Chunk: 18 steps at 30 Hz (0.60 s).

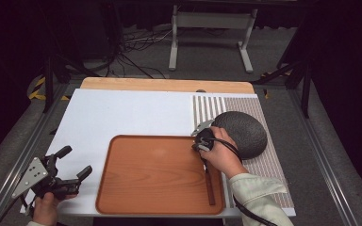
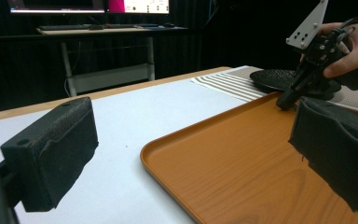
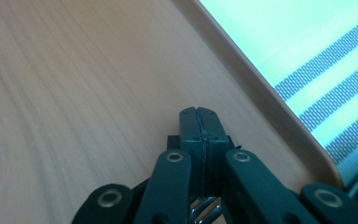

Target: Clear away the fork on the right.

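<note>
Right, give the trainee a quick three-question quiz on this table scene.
1. True or false: the right gripper has its jaws pressed together.
2. The dark bowl lies on: A) the wooden tray, B) the striped mat, C) the floor.
3. Which gripper hovers over the tray's far right corner?

Key: 1 true. 2 B. 3 The right one; the left gripper is open, left of the tray.
</note>
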{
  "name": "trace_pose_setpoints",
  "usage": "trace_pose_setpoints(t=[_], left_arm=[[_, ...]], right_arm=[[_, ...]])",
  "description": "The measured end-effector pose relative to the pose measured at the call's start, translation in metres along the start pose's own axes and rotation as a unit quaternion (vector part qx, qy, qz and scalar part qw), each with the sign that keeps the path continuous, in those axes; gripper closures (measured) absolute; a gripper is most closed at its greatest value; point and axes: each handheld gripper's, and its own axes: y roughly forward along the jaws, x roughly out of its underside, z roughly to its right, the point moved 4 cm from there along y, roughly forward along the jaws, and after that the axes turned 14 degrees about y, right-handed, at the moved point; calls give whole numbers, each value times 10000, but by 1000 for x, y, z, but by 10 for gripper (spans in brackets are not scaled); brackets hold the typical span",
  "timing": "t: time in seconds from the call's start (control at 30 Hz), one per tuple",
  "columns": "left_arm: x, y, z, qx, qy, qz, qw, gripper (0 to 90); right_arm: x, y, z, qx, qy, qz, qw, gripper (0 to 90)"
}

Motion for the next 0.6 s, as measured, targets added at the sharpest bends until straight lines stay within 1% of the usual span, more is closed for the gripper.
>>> trace_pose_setpoints(t=[0.2,0.27,0.3,0.6], left_arm=[[0,0,0,5,-3,-5,10000,17],[0,0,0,0,0,-5,10000,17],[0,0,0,0,1,-4,10000,17],[0,0,0,5,3,-7,10000,17]], right_arm=[[2,-2,6,48,42,-9,10000,900],[3,-3,7,55,55,-13,10000,900],[3,-3,7,71,101,-9,9999,900],[3,-4,10,88,111,-29,9999,900]])
